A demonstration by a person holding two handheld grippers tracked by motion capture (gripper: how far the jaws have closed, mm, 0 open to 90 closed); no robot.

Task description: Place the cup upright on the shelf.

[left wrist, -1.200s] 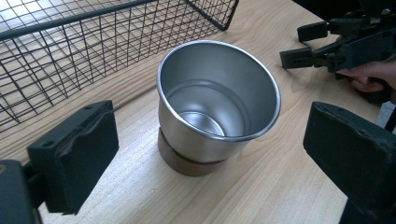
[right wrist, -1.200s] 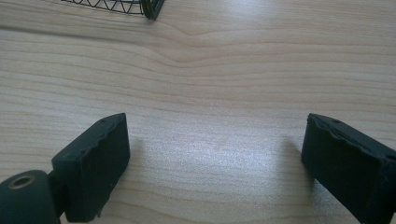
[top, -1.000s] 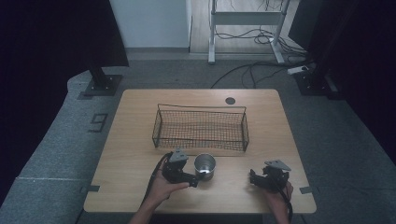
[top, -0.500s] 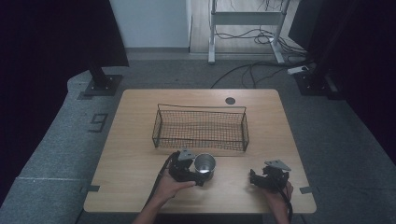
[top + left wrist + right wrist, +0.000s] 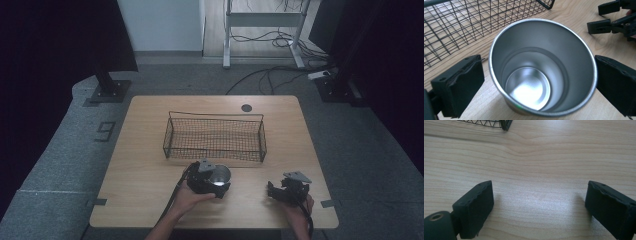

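High view gives us the wooden surface (image 5: 145, 150) across the lower middle of the frame, with a black wire basket (image 5: 215, 137) standing at its centre. Below the basket's near wall, just beside it, we see a steel cup (image 5: 220, 175) standing upright, and the left tool (image 5: 212, 181) sits against it, held by the person's left hand (image 5: 192, 197). At the lower right of the frame the right tool (image 5: 280, 190) rests low over the wood, well apart from the cup.

In the left gripper view we look down into the cup (image 5: 541, 67), empty and shiny, with one jaw on each side of its rim; whether the pads touch the metal we cannot tell. The basket (image 5: 461, 22) fills the upper left there.

In the right gripper view the right tool (image 5: 539, 205) stands spread wide over bare wood, holding nothing.
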